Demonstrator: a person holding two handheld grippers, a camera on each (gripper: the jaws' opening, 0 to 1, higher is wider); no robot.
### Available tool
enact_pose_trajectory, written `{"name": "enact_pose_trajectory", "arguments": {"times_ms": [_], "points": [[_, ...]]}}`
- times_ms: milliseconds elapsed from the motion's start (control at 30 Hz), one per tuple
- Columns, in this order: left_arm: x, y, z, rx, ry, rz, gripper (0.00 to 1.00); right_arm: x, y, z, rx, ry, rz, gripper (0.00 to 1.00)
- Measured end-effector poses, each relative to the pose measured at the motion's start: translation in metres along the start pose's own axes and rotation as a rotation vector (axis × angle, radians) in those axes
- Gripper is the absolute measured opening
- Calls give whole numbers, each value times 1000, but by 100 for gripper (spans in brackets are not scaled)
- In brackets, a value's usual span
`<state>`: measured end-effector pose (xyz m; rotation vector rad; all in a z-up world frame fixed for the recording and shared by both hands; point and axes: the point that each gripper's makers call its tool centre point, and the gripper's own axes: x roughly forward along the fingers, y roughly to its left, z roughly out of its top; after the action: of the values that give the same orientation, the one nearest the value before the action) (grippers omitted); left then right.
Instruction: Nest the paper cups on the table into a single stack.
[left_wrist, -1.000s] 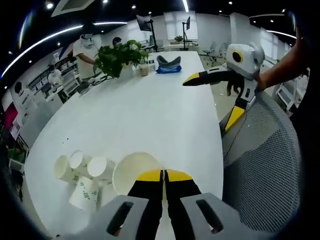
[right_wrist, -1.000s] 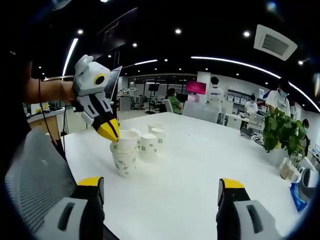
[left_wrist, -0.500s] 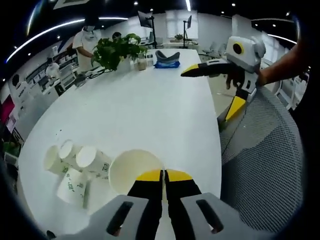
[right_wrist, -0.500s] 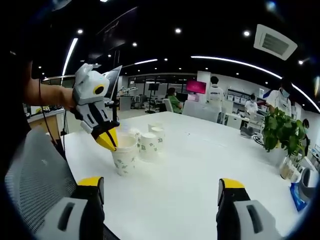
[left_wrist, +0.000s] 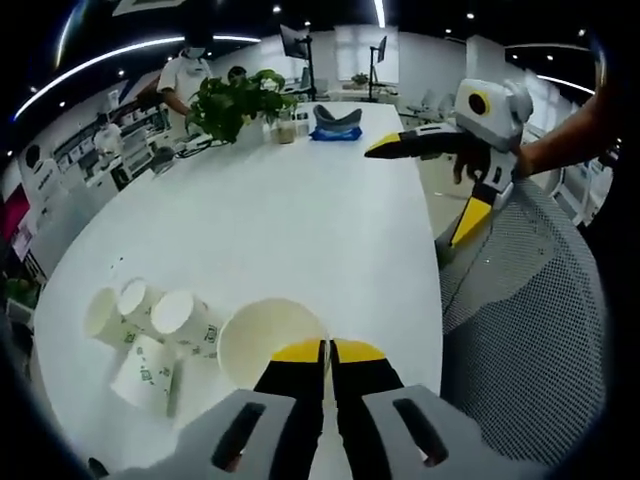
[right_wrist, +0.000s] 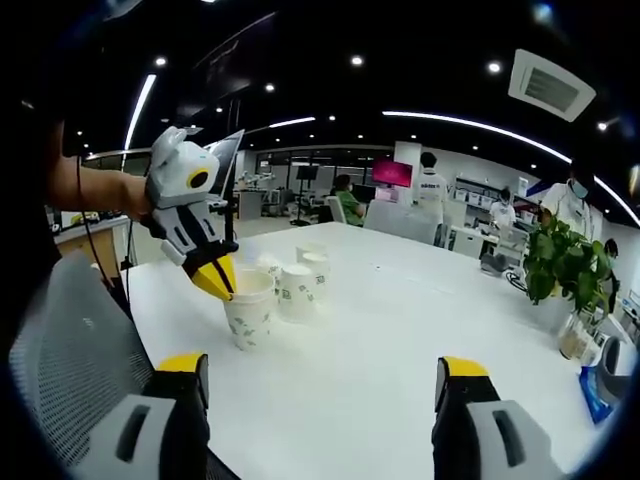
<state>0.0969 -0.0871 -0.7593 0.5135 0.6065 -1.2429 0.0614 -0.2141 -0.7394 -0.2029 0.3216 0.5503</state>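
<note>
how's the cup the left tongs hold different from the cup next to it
The held cup stands mouth-up with the left tongs shut on its rim; the neighbouring cup stands mouth-down, untouched. The held cup sits nearer the table edge. Both are white paper cups with green print.

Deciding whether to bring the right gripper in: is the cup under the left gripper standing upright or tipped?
Upright. In the right gripper view the white paper cup stands on the white table, mouth up, the left gripper shut on its rim.
</note>
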Motion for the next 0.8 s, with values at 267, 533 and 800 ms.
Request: {"name": "enact_pose_trajectory", "arguments": {"times_ms": [267, 533, 800], "points": [[-14, 7, 17, -9, -71, 17, 6, 1, 3, 0, -1, 4, 13, 96], [-35, 39, 36, -1, -126, 77, 13, 1, 5, 1, 3, -1, 24, 97], [-51, 91, 36, -21, -152, 161, 21, 1, 2, 2, 6, -7, 12, 97]]}}
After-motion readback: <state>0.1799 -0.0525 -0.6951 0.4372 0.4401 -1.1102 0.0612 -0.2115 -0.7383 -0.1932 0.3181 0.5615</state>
